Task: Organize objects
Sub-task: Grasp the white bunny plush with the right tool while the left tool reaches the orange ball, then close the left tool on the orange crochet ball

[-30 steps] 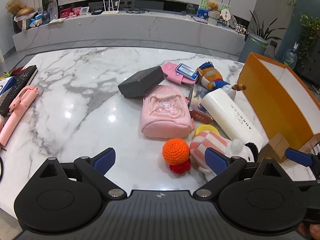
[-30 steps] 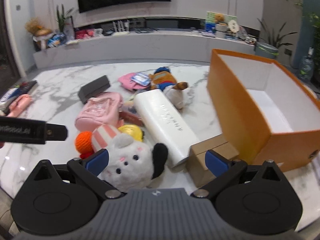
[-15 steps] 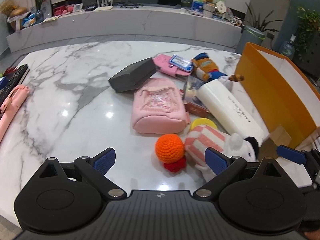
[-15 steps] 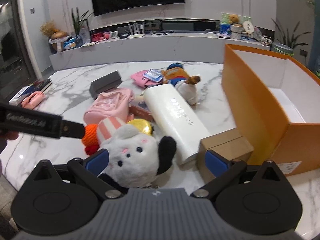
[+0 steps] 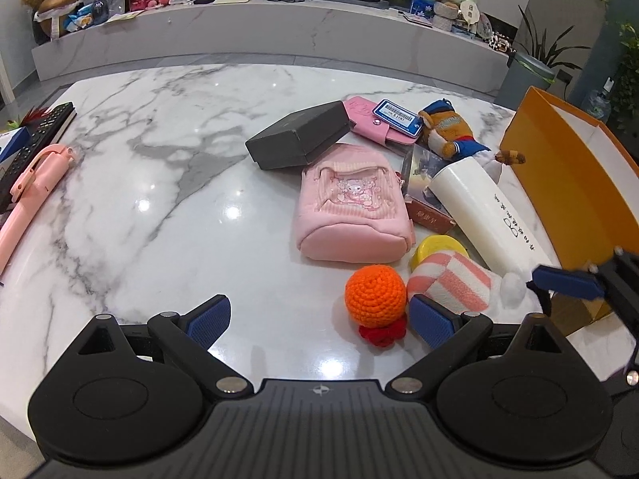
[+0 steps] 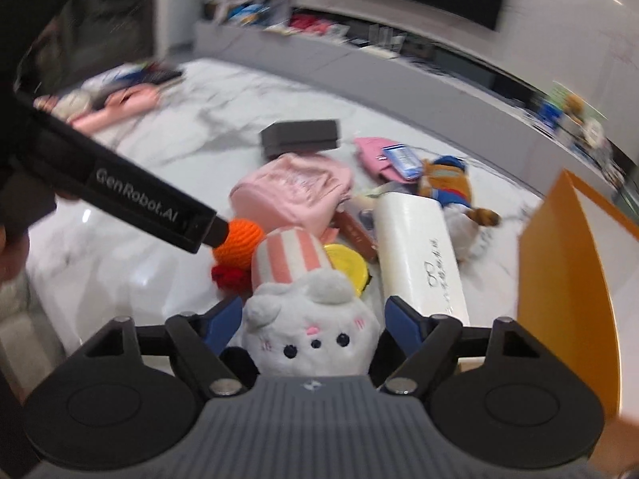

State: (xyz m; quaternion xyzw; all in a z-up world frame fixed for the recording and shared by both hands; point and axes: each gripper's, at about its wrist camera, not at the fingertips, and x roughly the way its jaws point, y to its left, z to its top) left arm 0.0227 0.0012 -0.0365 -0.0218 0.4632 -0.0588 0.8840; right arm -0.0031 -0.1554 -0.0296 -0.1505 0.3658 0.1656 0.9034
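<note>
A white plush animal with a pink-striped hat (image 6: 311,319) lies at the table's near edge; my right gripper (image 6: 315,323) has its jaws around the plush's head, close to or touching it. The plush also shows in the left wrist view (image 5: 451,279). My left gripper (image 5: 319,315) is open and empty, low over the table, next to an orange crochet ball (image 5: 375,295). The open orange box (image 5: 567,183) stands at the right. A white tube (image 5: 483,211), pink pouch (image 5: 351,207), dark grey box (image 5: 299,135), pink wallet (image 5: 375,119) and bear toy (image 5: 447,127) lie in a cluster.
A pink selfie stick (image 5: 28,191) and a remote (image 5: 36,135) lie at the table's left edge. A yellow lid (image 5: 435,245) and a brown booklet (image 5: 429,215) sit between pouch and tube. A long counter runs behind the table.
My right gripper has swung left and moved in on the plush, with its jaws narrowed around the head. My left gripper has pulled back slightly and stays open.
</note>
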